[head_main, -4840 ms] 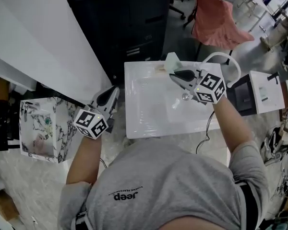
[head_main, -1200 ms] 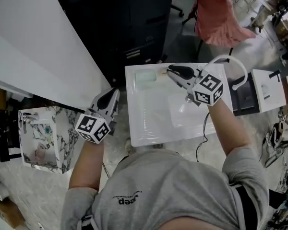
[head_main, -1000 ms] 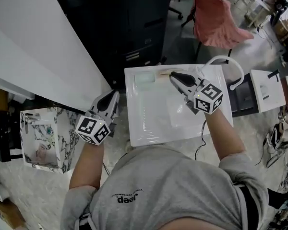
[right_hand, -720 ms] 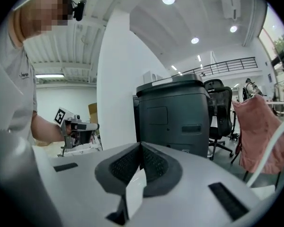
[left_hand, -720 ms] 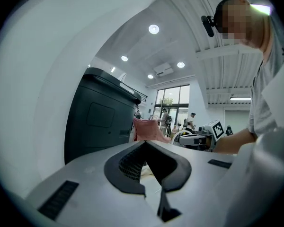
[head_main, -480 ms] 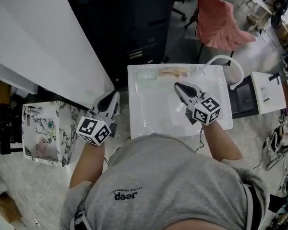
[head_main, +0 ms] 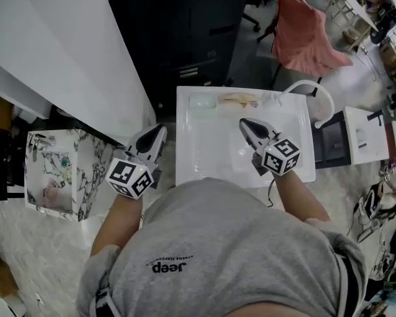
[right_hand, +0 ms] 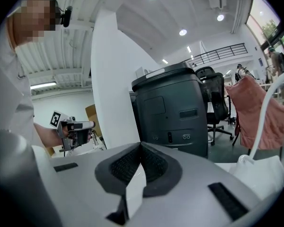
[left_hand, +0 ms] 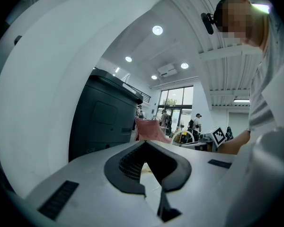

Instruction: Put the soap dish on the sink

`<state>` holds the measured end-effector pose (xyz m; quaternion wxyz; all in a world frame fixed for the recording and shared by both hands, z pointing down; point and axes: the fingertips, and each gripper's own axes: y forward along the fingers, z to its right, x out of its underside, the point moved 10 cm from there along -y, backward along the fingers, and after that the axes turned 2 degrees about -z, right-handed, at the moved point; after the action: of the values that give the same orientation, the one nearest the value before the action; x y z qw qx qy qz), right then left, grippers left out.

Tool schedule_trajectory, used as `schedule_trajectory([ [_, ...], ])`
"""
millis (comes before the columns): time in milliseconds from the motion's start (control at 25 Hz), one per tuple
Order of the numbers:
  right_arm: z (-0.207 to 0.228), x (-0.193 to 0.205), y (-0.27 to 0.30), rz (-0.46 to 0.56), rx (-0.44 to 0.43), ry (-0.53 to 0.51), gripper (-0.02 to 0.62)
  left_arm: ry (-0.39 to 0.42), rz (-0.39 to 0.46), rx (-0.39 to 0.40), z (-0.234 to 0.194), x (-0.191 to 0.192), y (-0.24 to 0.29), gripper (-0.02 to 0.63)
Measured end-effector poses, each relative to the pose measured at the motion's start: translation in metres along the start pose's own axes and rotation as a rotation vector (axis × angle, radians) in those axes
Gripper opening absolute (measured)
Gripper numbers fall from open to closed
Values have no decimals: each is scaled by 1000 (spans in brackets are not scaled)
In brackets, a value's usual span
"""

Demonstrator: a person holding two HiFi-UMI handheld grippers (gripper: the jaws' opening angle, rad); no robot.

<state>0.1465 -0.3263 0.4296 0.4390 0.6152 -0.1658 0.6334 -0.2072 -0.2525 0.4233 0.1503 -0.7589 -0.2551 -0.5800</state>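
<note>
The pale green soap dish [head_main: 202,101] lies on the back rim of the white sink [head_main: 211,147], near its left corner, with nothing touching it. My right gripper [head_main: 245,122] hovers over the basin, well in front of the dish, shut and empty; its jaws [right_hand: 141,148] meet with nothing between them. My left gripper [head_main: 157,131] hangs off the sink's left side, over the floor, pointing level. Its jaws [left_hand: 144,148] are shut and hold nothing.
A beige object [head_main: 239,98] lies on the rim beside the dish. A white arched faucet [head_main: 313,90] stands at the back right corner. Beyond the sink are a black cabinet [head_main: 178,32] and pink cloth [head_main: 310,32]. A marbled box [head_main: 53,174] sits left, small boxes [head_main: 364,134] right.
My right gripper has let go of the soap dish, which stays on the back rim, and has drawn back toward the person over the basin with its jaws closed. The left gripper has barely moved.
</note>
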Motion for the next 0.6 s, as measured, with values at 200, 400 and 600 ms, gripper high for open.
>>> schedule_trajectory([
  [200, 0, -3, 3, -2, -19, -2, 57, 2, -5, -7, -1, 0, -1, 14],
  [400, 0, -4, 3, 5, -30, 23, 57, 3, 1, -12, -1, -1, -5, 14],
  [600, 0, -6, 3, 2, -34, -1, 57, 2, -1, -13, -1, 0, -4, 14],
])
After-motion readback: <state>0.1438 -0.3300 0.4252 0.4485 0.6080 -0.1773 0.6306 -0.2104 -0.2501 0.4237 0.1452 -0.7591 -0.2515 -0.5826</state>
